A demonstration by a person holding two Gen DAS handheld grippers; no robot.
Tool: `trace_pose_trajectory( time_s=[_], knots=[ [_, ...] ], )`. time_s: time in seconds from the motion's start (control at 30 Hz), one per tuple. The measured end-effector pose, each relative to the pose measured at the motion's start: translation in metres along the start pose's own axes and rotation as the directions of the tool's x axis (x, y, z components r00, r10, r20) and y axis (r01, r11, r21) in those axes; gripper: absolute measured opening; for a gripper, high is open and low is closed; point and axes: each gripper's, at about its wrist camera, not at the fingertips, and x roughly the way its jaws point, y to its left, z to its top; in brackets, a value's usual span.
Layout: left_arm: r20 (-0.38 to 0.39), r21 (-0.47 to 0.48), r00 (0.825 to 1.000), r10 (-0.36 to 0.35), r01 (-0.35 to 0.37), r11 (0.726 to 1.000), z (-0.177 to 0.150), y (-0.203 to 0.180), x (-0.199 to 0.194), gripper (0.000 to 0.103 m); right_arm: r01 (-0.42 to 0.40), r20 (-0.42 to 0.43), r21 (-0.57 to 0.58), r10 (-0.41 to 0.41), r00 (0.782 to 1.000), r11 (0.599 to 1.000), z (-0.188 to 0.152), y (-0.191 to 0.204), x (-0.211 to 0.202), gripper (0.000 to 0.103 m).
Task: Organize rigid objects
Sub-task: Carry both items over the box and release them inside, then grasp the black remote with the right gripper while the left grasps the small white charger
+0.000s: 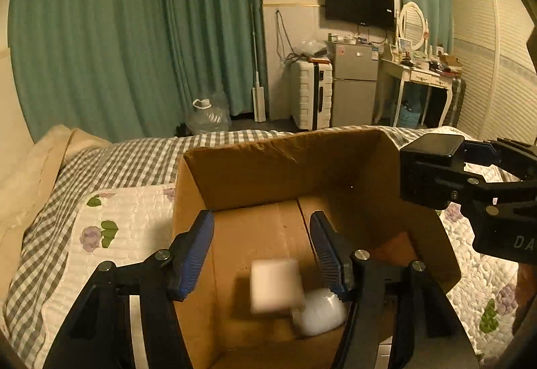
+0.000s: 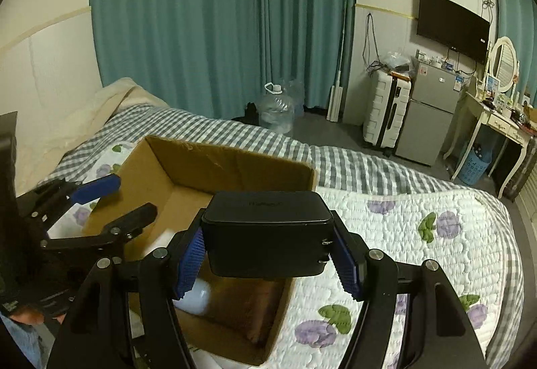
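Note:
An open cardboard box [image 1: 278,164] sits on the bed. My left gripper [image 1: 261,251] is open above the box, with nothing between its pads. Below it a blurred pale block [image 1: 273,285] is in mid-air inside the box, over a white rounded object [image 1: 322,312] on the box floor. My right gripper [image 2: 268,255] is shut on a black rectangular box [image 2: 266,231] and holds it over the cardboard box's [image 2: 231,160] right side. The black box also shows in the left wrist view [image 1: 429,167]. The left gripper [image 2: 110,197] shows in the right wrist view at the box's left.
The bed carries a white floral quilt [image 2: 419,234] over a grey checked cover [image 1: 134,157]. A beige pillow [image 1: 30,167] lies at the left. Beyond the bed stand a water jug [image 2: 275,110], a white suitcase [image 2: 386,113], a small fridge [image 2: 429,113] and a dressing table [image 2: 496,120].

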Motion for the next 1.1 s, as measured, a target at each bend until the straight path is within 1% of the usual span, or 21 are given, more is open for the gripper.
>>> trace_pose_trajectory(
  time_s=[0.1,0.17,0.3,0.33,0.37,0.4,0.43,0.53,0.63,0.7,0.8,0.87,0.9,0.97,1.0,1.07,1.1],
  knots=[
    [-0.003,-0.031,1.000,-0.014,0.014,0.999,0.001,0.008,-0.008,0.062,-0.020,0.005,0.006,0.020,1.000,1.000,0.005,0.002,0.002,0.067],
    [-0.001,-0.037,1.000,-0.012,0.012,0.999,0.001,0.012,-0.014,0.062,-0.028,0.004,-0.012,0.028,1.000,1.000,0.008,0.008,0.009,0.067],
    [-0.004,-0.050,1.000,-0.017,0.016,0.999,0.001,0.014,-0.025,0.062,-0.042,-0.032,-0.019,0.042,0.999,0.999,0.012,0.017,0.035,0.067],
    [-0.009,-0.050,1.000,-0.014,0.014,0.999,0.001,0.013,-0.028,0.063,-0.035,-0.026,-0.020,0.035,0.999,0.999,0.012,0.018,0.038,0.070],
    [-0.010,-0.049,1.000,-0.013,0.012,0.999,0.000,0.013,-0.030,0.063,-0.006,-0.003,-0.021,0.006,1.000,1.000,0.011,0.018,0.037,0.081],
    [-0.011,-0.048,1.000,-0.010,0.009,0.999,-0.001,0.013,-0.033,0.063,0.012,0.013,-0.019,-0.012,1.000,1.000,0.010,0.018,0.034,0.088],
    [-0.011,-0.043,1.000,-0.009,0.008,0.999,-0.003,0.013,-0.037,0.063,0.018,0.034,-0.011,-0.018,0.999,1.000,0.010,0.017,0.026,0.089],
    [-0.010,-0.039,1.000,0.006,-0.007,0.999,-0.006,0.013,-0.053,0.065,0.008,0.042,0.014,-0.009,0.999,1.000,0.007,0.010,0.004,0.089],
    [-0.008,-0.045,1.000,0.018,-0.019,0.999,-0.009,0.015,-0.072,0.065,0.006,0.038,0.002,-0.006,0.999,1.000,0.003,0.009,-0.026,0.090],
    [-0.007,-0.051,1.000,0.029,-0.029,0.998,-0.012,0.018,-0.087,0.066,-0.012,0.036,-0.016,0.012,0.999,1.000,-0.002,0.013,-0.045,0.090],
    [-0.018,-0.048,0.999,0.041,-0.042,0.998,-0.019,0.021,-0.108,0.067,-0.040,0.005,-0.061,0.040,0.999,0.997,-0.019,0.022,-0.074,0.090],
    [-0.025,-0.047,0.999,0.049,-0.050,0.998,-0.030,0.021,-0.122,0.068,-0.059,-0.028,-0.108,0.056,0.998,0.992,-0.039,0.032,-0.088,0.090],
    [-0.033,-0.049,0.998,0.050,-0.051,0.997,-0.034,0.022,-0.125,0.069,-0.062,-0.040,-0.117,0.058,0.998,0.991,-0.045,0.036,-0.089,0.090],
    [-0.067,-0.063,0.997,0.043,-0.047,0.997,-0.049,0.021,-0.130,0.069,-0.083,-0.091,-0.143,0.071,0.993,0.986,-0.069,0.046,-0.089,0.090],
    [-0.078,-0.071,0.996,0.043,-0.048,0.996,-0.057,0.021,-0.130,0.069,-0.089,-0.103,-0.143,0.074,0.992,0.986,-0.078,0.049,-0.087,0.090],
    [-0.110,-0.088,0.993,0.038,-0.048,0.995,-0.078,0.021,-0.127,0.069,-0.130,-0.161,-0.134,0.108,0.981,0.982,-0.104,0.059,-0.073,0.090],
    [-0.126,-0.094,0.991,0.041,-0.053,0.994,-0.088,0.019,-0.125,0.069,-0.138,-0.179,-0.129,0.114,0.977,0.982,-0.110,0.061,-0.067,0.090]
  ],
)
